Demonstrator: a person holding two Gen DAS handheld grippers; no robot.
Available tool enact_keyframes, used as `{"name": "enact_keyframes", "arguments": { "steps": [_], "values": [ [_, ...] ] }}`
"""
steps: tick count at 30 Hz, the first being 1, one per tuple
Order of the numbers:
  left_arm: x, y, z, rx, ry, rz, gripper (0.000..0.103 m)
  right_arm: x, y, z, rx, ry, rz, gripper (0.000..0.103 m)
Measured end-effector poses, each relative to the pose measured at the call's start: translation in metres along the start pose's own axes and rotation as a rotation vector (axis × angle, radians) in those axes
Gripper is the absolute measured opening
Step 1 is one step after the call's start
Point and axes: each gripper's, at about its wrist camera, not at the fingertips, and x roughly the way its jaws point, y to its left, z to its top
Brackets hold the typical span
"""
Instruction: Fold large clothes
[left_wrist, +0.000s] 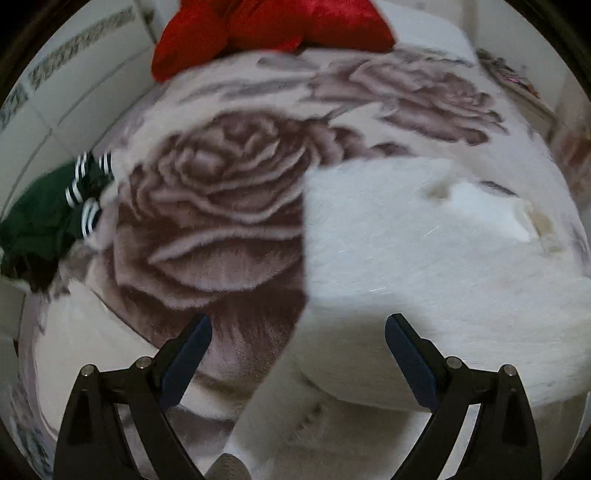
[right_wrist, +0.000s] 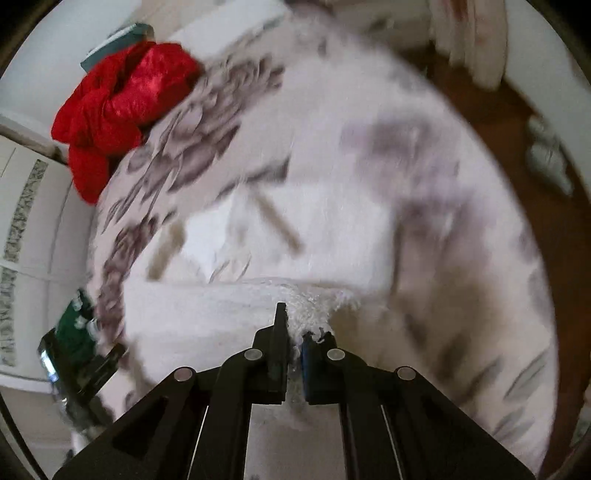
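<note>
White fluffy fleece garment (right_wrist: 236, 317), lying on rose-print plush blanket (left_wrist: 221, 192), is pinched at 12 o'clock by clenched right gripper (right_wrist: 293, 343) w/ left gripper (left_wrist: 297, 354) released, so thin pinch could be lost & fold dropped

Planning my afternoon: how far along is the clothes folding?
Early. The white fleece garment looks partly folded. In hand: the right gripper pinches its edge; the left gripper is open, empty. Left: the red garment and green striped one lie crumpled.

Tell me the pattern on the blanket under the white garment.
Large mauve-brown roses on a pale ground; the blanket shows best in the left wrist view.
</note>
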Motion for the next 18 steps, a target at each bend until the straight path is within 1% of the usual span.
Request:
{"name": "enact_keyframes", "arguments": {
  "steps": [1,2,3,4,5,6,7,8,9,10,11,12,13,14,16,18],
  "values": [
    [0.016,0.003,-0.002,-0.032,0.044,-0.019,0.096,0.019,0.000,0.001,-0.035,0.055,-0.051,0.006],
    [0.030,0.005,-0.005,-0.051,0.091,-0.020,0.096,0.048,-0.004,-0.002,-0.039,0.193,-0.076,0.006],
    [0.038,0.007,-0.007,-0.062,0.123,-0.017,0.096,0.054,-0.016,-0.010,-0.020,0.271,-0.079,0.006],
    [0.041,0.008,-0.009,-0.074,0.138,-0.023,0.096,0.066,-0.027,-0.016,0.038,0.366,-0.057,0.011],
    [0.036,0.007,-0.009,-0.067,0.126,-0.021,0.096,0.061,-0.033,-0.017,0.081,0.382,-0.044,0.020],
    [0.031,0.006,-0.007,-0.050,0.114,-0.008,0.096,0.049,-0.035,-0.015,0.104,0.357,-0.042,0.026],
    [0.022,0.003,-0.005,-0.014,0.089,0.025,0.096,0.035,-0.034,-0.010,0.121,0.322,-0.044,0.035],
    [0.014,0.001,-0.003,0.015,0.063,0.058,0.096,0.012,-0.031,-0.002,0.140,0.256,-0.049,0.036],
    [0.007,-0.001,-0.001,0.045,0.031,0.101,0.096,0.000,-0.027,0.003,0.143,0.216,-0.047,0.036],
    [0.001,-0.005,0.004,0.084,-0.010,0.167,0.096,-0.017,-0.017,0.013,0.143,0.153,-0.027,0.037],
    [-0.001,-0.006,0.007,0.106,-0.032,0.203,0.096,-0.025,-0.004,0.023,0.145,0.122,0.019,0.041],
    [0.000,-0.008,0.011,0.135,-0.055,0.260,0.096,-0.023,0.005,0.029,0.143,0.124,0.055,0.044],
    [0.005,-0.010,0.016,0.173,-0.074,0.337,0.096,-0.010,0.025,0.041,0.126,0.158,0.128,0.046],
    [0.012,-0.011,0.019,0.197,-0.079,0.380,0.096,0.012,0.048,0.051,0.097,0.209,0.191,0.046],
    [0.027,-0.014,0.028,0.229,-0.079,0.421,0.096,0.060,0.079,0.063,0.075,0.310,0.275,0.046],
    [0.036,-0.014,0.033,0.224,-0.074,0.420,0.096,0.120,0.106,0.068,0.088,0.435,0.338,0.046]
  ]
}}
